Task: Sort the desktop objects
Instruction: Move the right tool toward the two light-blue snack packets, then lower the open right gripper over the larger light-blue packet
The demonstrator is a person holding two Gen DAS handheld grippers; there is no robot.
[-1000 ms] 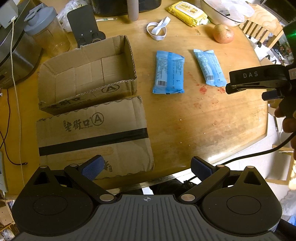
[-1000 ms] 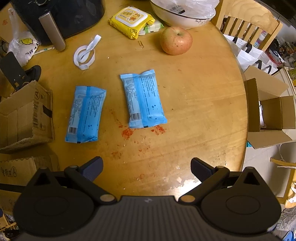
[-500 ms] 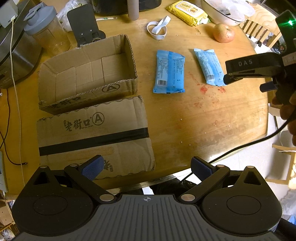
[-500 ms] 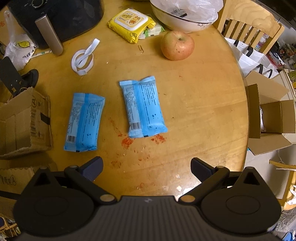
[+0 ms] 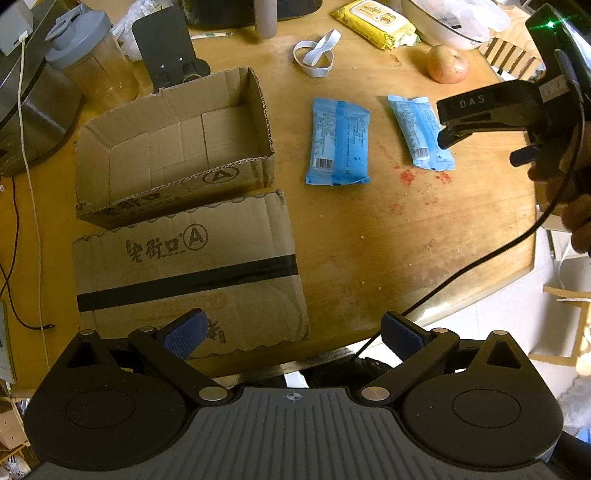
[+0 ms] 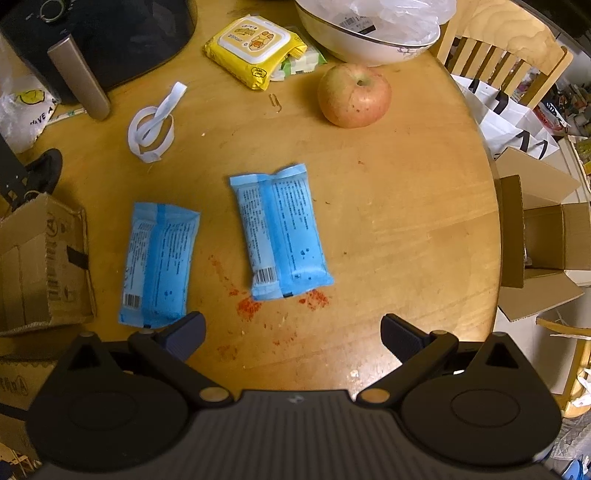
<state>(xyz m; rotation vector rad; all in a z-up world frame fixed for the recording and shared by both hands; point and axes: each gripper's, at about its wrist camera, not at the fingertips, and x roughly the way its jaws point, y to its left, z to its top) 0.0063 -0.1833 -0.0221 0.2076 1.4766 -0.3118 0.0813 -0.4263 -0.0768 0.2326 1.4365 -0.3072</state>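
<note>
Two blue packets lie flat on the round wooden table: the left packet [image 5: 338, 142] [image 6: 159, 258] and the right packet [image 5: 417, 129] [image 6: 280, 232]. An open cardboard box [image 5: 173, 147] stands left of them, with a flattened carton [image 5: 184, 266] in front of it. My left gripper [image 5: 291, 332] is open over the table's near edge, holding nothing. My right gripper [image 6: 291, 330] is open just short of the right packet; in the left wrist view its body [image 5: 491, 107] hovers over that packet's right side.
An apple [image 6: 354, 94], a yellow wipes pack [image 6: 255, 50], a white bowl [image 6: 369, 44] and a white strap loop [image 6: 155, 125] sit at the back. A dark appliance [image 6: 110, 33] and a lidded jar [image 5: 92, 62] stand far left. Red crumbs [image 6: 251, 304] mark the table.
My right gripper has moved forward and down towards the right blue packet, which now looks larger and closer. My left gripper has stayed put. Both stay open.
</note>
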